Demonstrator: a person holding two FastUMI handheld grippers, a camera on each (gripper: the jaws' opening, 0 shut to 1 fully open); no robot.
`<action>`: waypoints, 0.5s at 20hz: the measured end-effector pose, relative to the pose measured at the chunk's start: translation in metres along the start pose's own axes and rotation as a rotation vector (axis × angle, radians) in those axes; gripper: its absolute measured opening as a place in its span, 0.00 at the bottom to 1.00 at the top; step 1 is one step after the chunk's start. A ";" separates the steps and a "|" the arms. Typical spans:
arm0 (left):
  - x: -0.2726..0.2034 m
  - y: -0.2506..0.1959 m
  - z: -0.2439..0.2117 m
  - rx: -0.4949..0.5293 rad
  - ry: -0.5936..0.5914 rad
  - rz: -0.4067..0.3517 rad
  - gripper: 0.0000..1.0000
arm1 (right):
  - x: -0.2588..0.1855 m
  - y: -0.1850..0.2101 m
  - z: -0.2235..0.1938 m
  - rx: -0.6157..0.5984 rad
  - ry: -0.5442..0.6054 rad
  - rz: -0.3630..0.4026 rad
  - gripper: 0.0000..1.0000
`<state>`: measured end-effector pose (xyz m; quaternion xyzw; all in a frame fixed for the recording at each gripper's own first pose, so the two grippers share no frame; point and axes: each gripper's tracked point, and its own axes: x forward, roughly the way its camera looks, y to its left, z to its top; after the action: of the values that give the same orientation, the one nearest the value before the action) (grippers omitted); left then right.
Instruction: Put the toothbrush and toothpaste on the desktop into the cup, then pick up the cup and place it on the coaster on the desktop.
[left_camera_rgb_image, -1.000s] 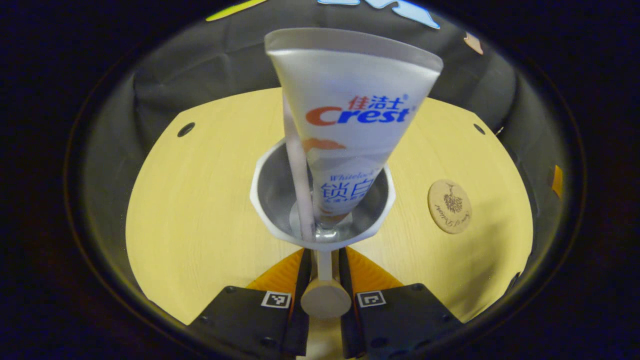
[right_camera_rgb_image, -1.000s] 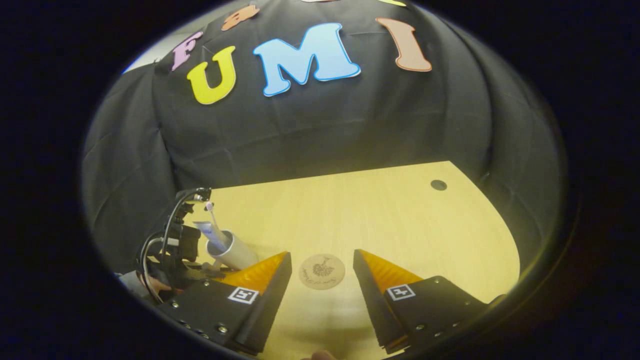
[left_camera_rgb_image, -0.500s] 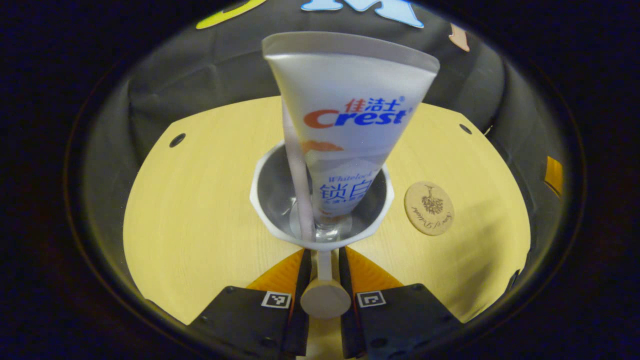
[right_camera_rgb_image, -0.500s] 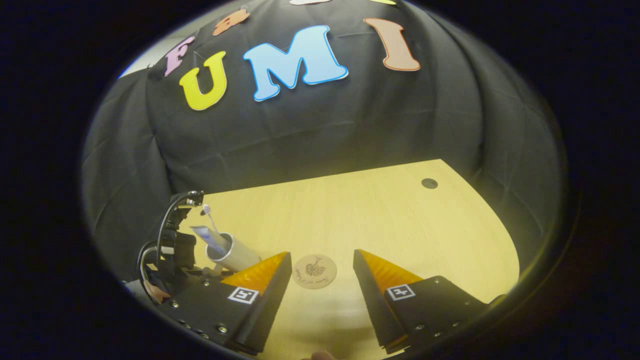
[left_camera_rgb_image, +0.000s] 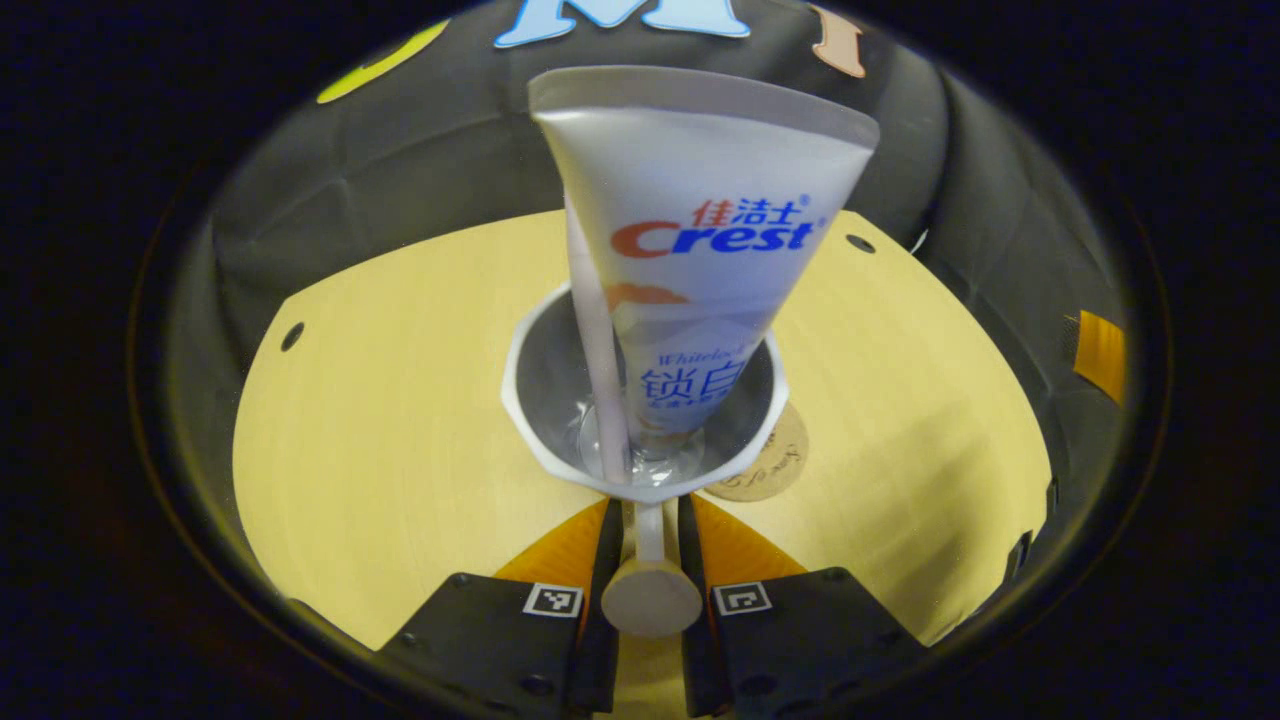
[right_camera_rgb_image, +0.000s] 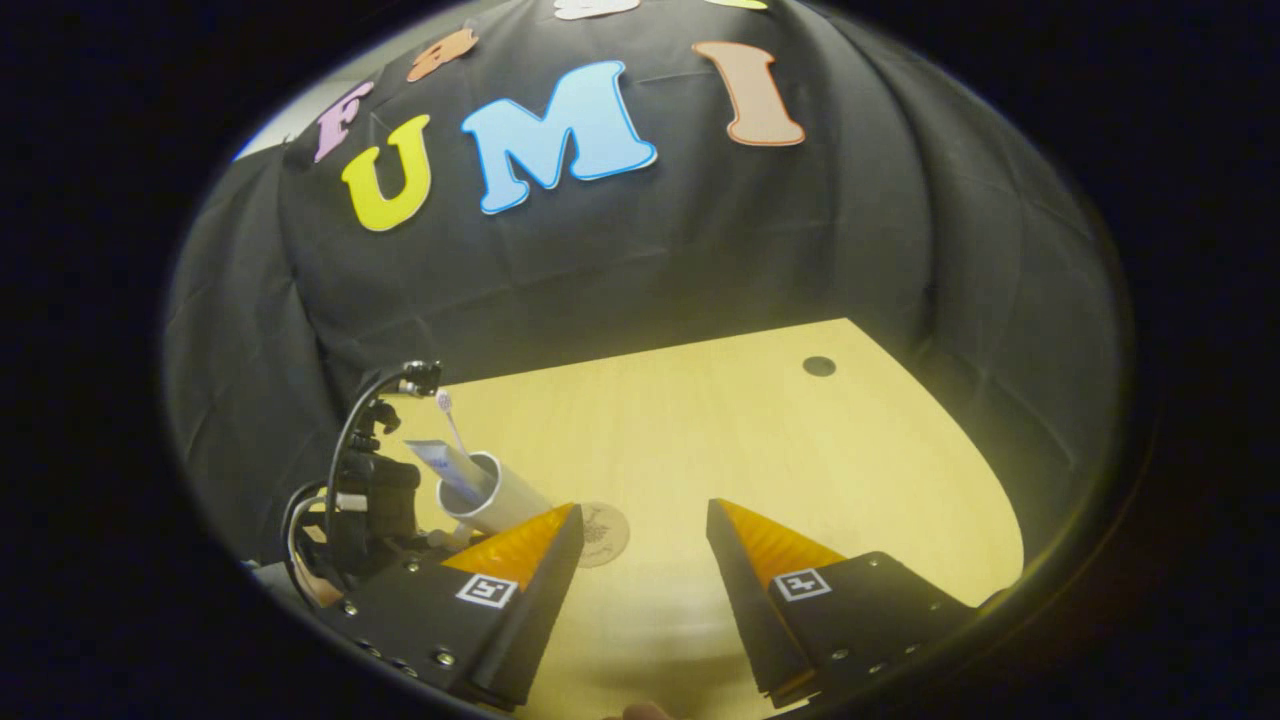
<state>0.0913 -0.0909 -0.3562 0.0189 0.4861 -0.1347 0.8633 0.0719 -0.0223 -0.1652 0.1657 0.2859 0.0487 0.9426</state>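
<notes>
In the left gripper view, the left gripper (left_camera_rgb_image: 648, 520) is holding the cup (left_camera_rgb_image: 540, 385) by its handle (left_camera_rgb_image: 650, 585): the jaws are drawn in to a narrow slot and both fingers are pressing on the handle's thin stem, with the handle's round knob sitting between them at their near end. The cup is standing directly ahead of the jaws, its open mouth facing the camera. Inside it, the toothpaste (left_camera_rgb_image: 700, 250) is standing cap-down and leaning slightly, its wide crimped end rising well above the rim, and the toothbrush (left_camera_rgb_image: 597, 360) is standing just to its left, touching the tube's edge. The coaster (left_camera_rgb_image: 765, 465) is lying on the worktop (left_camera_rgb_image: 380, 400) just ahead of the jaws and slightly to their right, partly hidden behind the cup's rim; whether the cup is touching it cannot be told. In the right gripper view, the right gripper (right_camera_rgb_image: 645, 530) is hovering over the worktop (right_camera_rgb_image: 760, 440) with its jaws wide apart and nothing between them. The coaster (right_camera_rgb_image: 603, 533) is peeking out beside the left finger, and the cup (right_camera_rgb_image: 495, 495), carrying the toothpaste (right_camera_rgb_image: 445, 468) and toothbrush (right_camera_rgb_image: 450, 420), is hanging to the left of these jaws in the left gripper (right_camera_rgb_image: 436, 540).
</notes>
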 end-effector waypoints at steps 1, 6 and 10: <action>0.004 -0.009 0.003 0.008 0.002 -0.003 0.33 | -0.002 -0.006 0.000 0.004 -0.001 -0.006 0.78; 0.017 -0.037 0.003 0.023 0.019 -0.011 0.33 | -0.007 -0.037 -0.001 0.038 0.003 -0.026 0.75; 0.024 -0.051 0.003 0.021 0.025 -0.003 0.33 | -0.007 -0.050 -0.003 0.042 0.009 -0.027 0.78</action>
<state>0.0932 -0.1454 -0.3700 0.0290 0.4953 -0.1411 0.8567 0.0646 -0.0693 -0.1811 0.1814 0.2931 0.0308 0.9382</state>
